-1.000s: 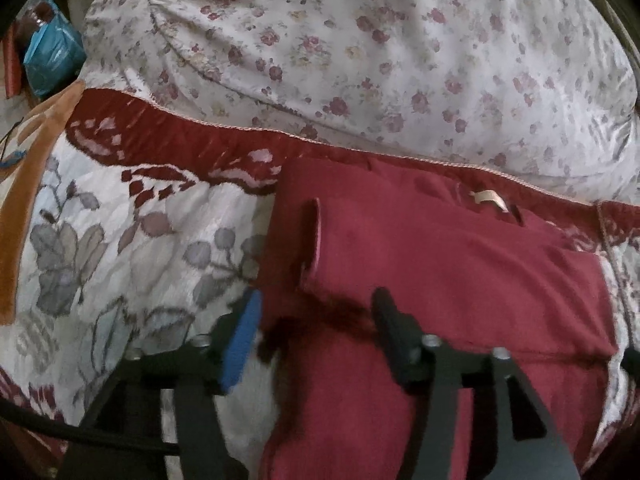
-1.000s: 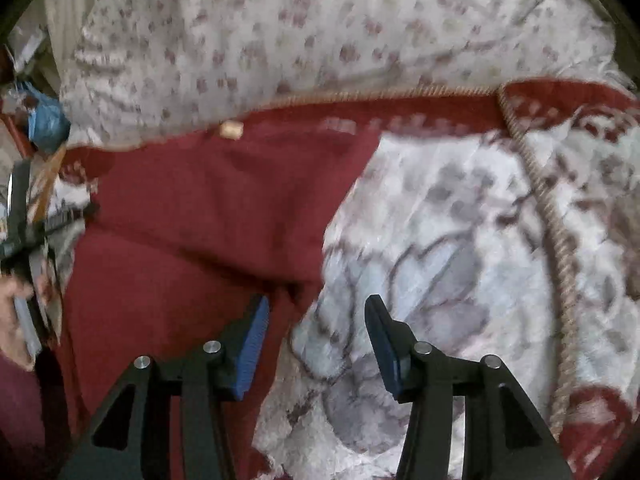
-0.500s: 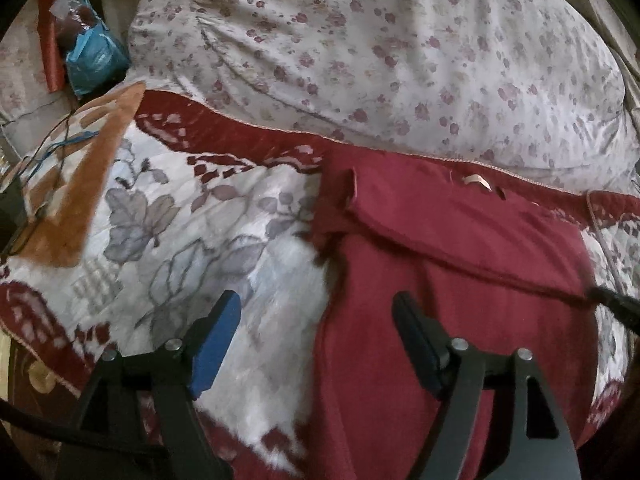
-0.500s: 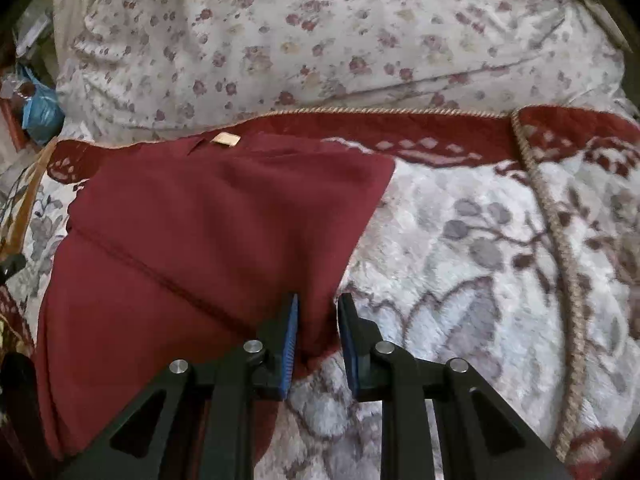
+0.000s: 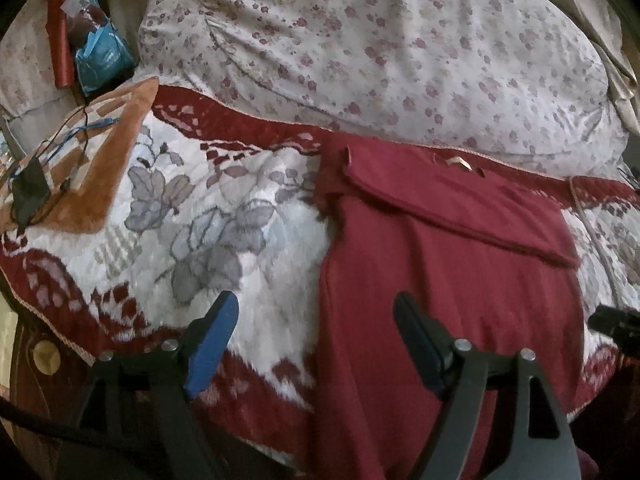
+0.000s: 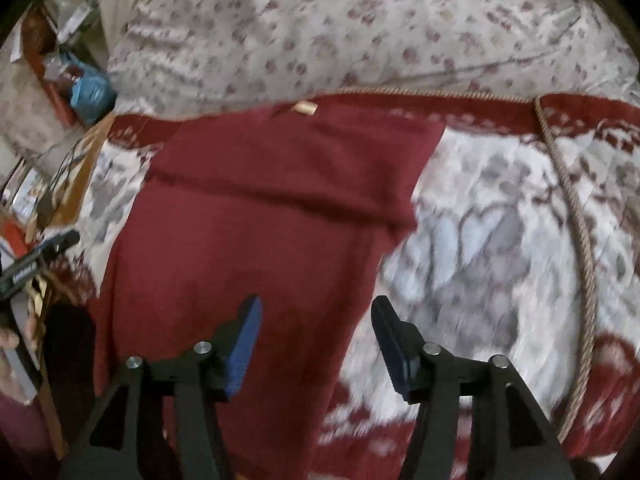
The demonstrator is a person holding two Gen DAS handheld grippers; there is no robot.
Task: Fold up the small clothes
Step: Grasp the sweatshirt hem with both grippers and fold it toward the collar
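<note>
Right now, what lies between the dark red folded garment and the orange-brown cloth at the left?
Left wrist view: between garment and cloth, only bare floral blanket.

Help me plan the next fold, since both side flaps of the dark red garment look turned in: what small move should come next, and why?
Probably bring both grippers down to the garment's near hem and pinch it, ready to fold it up toward the collar label. The red garment lies as a narrow strip on the blanket; the left gripper is open and empty, and the right gripper is opening with nothing pinched.

No readable text anywhere.
</note>
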